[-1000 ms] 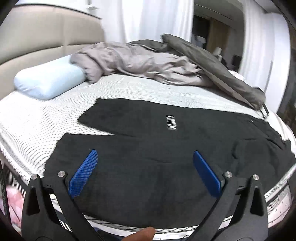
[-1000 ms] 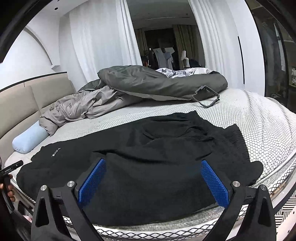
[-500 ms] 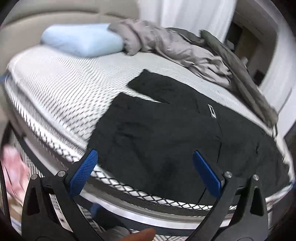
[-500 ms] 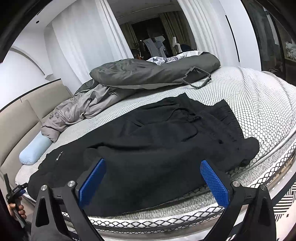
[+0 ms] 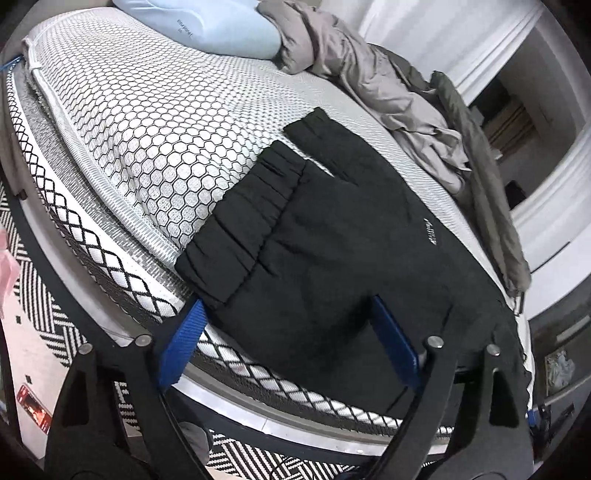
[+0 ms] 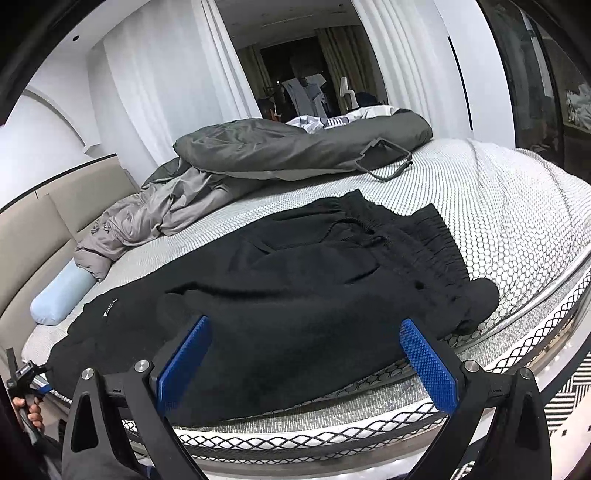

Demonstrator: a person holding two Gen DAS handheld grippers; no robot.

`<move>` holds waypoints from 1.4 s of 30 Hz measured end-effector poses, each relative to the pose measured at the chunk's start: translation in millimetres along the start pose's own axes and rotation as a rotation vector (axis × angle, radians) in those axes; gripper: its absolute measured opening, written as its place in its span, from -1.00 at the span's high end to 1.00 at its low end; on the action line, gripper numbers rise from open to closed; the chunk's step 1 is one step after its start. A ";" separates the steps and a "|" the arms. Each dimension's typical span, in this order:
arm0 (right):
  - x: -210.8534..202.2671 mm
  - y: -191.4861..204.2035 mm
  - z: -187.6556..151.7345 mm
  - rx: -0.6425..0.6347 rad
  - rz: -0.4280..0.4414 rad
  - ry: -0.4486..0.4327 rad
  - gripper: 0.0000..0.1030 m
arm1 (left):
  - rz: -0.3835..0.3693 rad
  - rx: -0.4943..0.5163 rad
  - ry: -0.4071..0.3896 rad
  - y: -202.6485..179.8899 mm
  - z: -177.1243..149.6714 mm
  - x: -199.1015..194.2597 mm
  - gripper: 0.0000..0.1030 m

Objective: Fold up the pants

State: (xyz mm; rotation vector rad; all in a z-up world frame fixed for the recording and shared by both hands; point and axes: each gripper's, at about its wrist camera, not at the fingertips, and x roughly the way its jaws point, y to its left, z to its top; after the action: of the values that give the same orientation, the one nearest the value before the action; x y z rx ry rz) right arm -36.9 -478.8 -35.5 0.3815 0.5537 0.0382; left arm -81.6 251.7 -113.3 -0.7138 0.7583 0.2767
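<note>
Black pants (image 5: pixel 332 229) lie spread along the near edge of the bed; they also show in the right wrist view (image 6: pixel 288 280). In the left wrist view the elastic leg cuffs (image 5: pixel 251 206) are nearest, with a small white logo (image 5: pixel 430 230) farther up. In the right wrist view the bunched waistband with drawstring (image 6: pixel 417 236) lies at the right. My left gripper (image 5: pixel 288 343) is open and empty, just in front of the near cuff at the mattress edge. My right gripper (image 6: pixel 306 354) is open and empty, low by the pants' front edge.
A white honeycomb-patterned mattress (image 5: pixel 147 110) carries a light blue pillow (image 5: pixel 207 26), a crumpled grey duvet (image 6: pixel 288 147) and a dark handle-like frame (image 6: pixel 384 162). A padded headboard (image 6: pixel 48 229) stands at the left. The floor has a black-and-white patterned rug (image 5: pixel 33 280).
The left gripper has swung left and dropped toward the leg cuffs at the bed's edge. The right gripper has lowered slightly and shifted toward the waistband end. Both stay open.
</note>
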 end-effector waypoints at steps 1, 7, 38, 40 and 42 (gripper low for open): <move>1.5 -0.9 0.1 0.006 -0.001 0.008 -1.00 | 0.018 0.002 -0.002 -2.6 0.7 1.6 -0.49; 7.6 -34.7 1.6 0.154 -0.035 0.052 -1.00 | 0.033 0.055 -0.096 -21.6 4.7 -10.6 0.24; -11.0 -97.1 18.4 0.487 0.078 -0.006 0.85 | -0.098 0.016 -0.155 -24.4 67.5 -49.4 0.93; -14.1 -85.0 33.9 0.461 0.066 -0.036 0.85 | -0.108 0.013 -0.158 -33.1 85.0 -52.6 0.93; -12.6 -78.0 48.6 0.458 0.063 -0.063 0.85 | -0.097 0.036 -0.175 -46.0 100.8 -54.8 0.93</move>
State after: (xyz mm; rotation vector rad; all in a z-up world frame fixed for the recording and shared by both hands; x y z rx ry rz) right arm -27.5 -569.6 -19.5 0.8433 0.4858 -0.0411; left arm -45.0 287.3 -0.8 -0.6802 0.5593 0.2334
